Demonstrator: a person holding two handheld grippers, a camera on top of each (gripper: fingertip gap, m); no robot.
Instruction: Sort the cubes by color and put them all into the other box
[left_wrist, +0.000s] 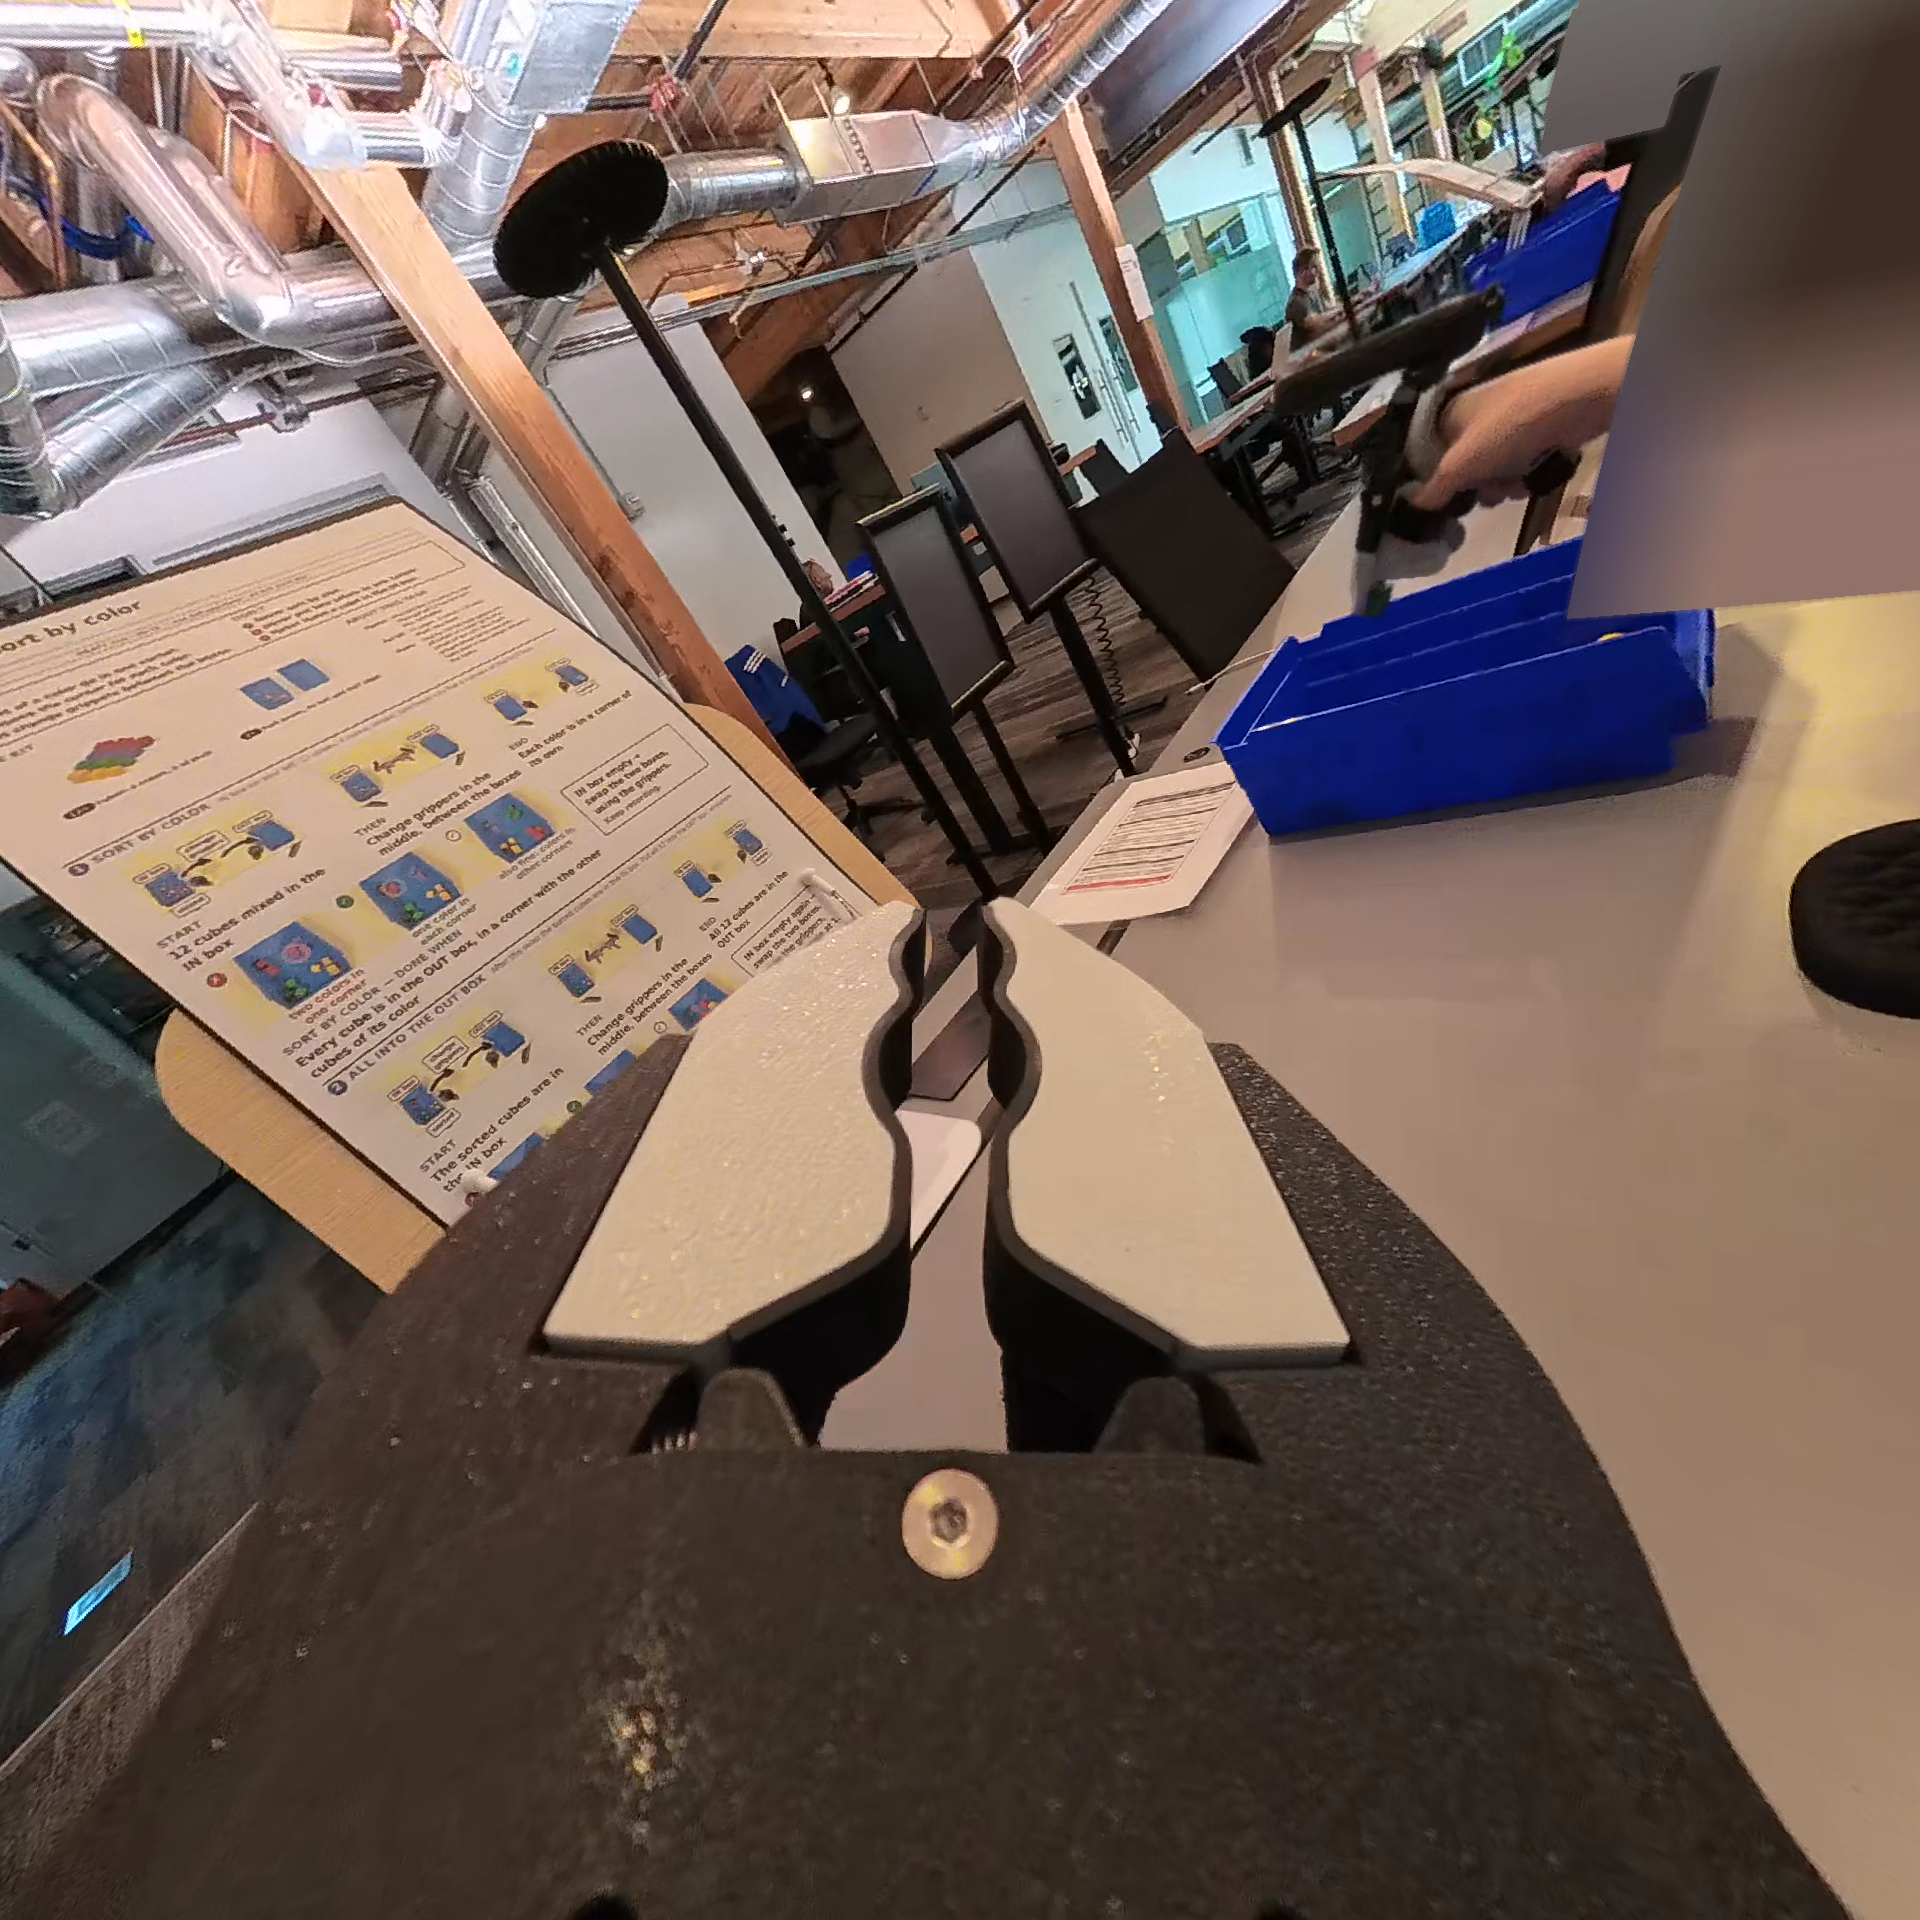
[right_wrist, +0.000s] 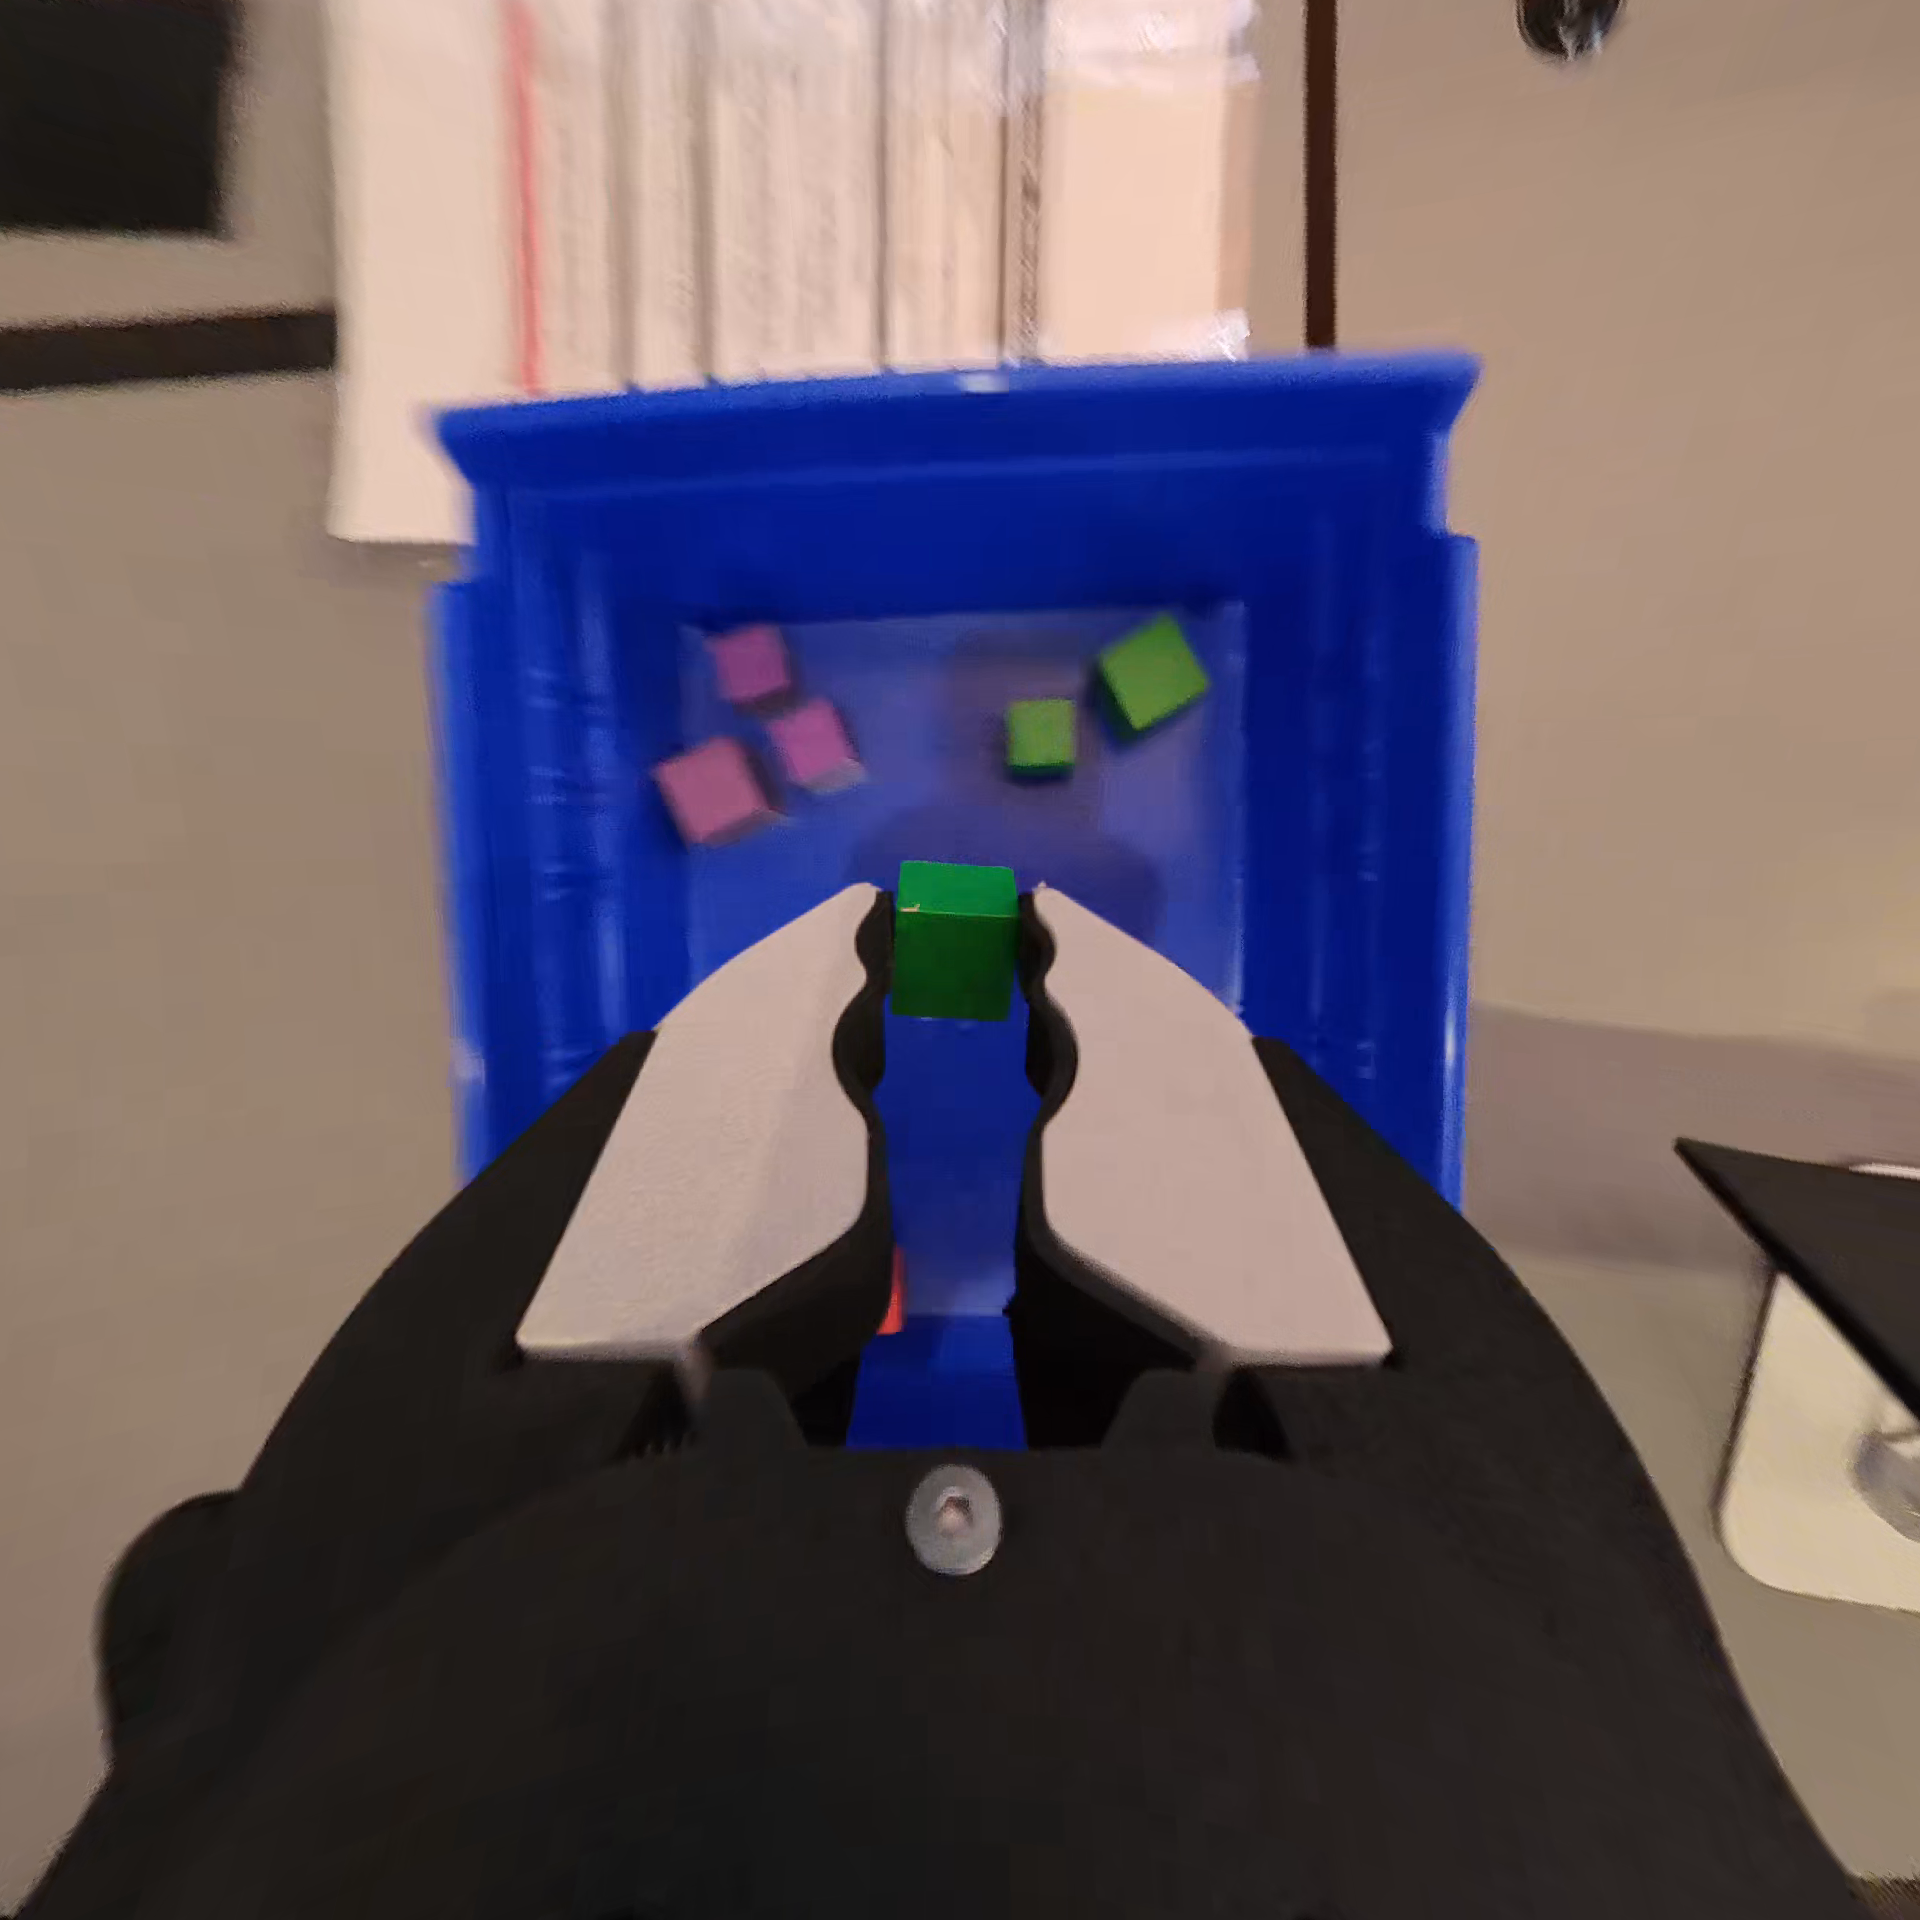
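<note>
My right gripper (right_wrist: 956, 904) is shut on a green cube (right_wrist: 954, 940) and holds it above a blue box (right_wrist: 956, 457). Inside the box, three purple cubes (right_wrist: 764, 732) lie at the far left and two green cubes (right_wrist: 1101, 701) at the far right. A sliver of red (right_wrist: 891, 1304) shows between the jaws near the box's near end. My left gripper (left_wrist: 954, 920) is shut and empty, raised beside the grey table, pointing away from the work. In the left wrist view the blue box (left_wrist: 1455, 727) sits on the table, with the other gripper (left_wrist: 1382, 540) held over it by a hand.
An instruction board (left_wrist: 343, 862) on a wooden stand leans at the left. A white sheet (left_wrist: 1143, 836) lies by the box near the table edge. A black round pad (left_wrist: 1860, 925) sits on the grey table (left_wrist: 1507, 1143). A white stand with a black plate (right_wrist: 1829, 1403) is at the right.
</note>
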